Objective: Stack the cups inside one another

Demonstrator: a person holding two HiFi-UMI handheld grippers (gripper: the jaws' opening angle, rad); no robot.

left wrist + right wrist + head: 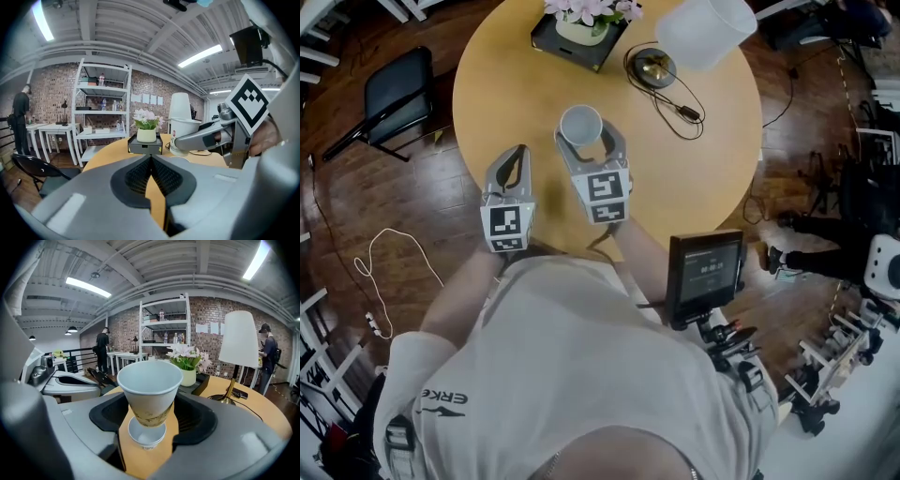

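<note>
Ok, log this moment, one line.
right gripper: shut on held cup | second cup: on table beneath | left gripper: shut, empty

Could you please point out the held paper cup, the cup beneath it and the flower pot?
held paper cup (150, 409): right gripper view, front outer wall.
cup beneath it (146, 433): right gripper view, inside.
flower pot (189, 377): right gripper view, white side.

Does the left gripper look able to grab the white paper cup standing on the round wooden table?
Probably not. The right gripper hangs over that white paper cup, holding a second white paper cup just above its mouth. The left gripper is also shut.
</note>
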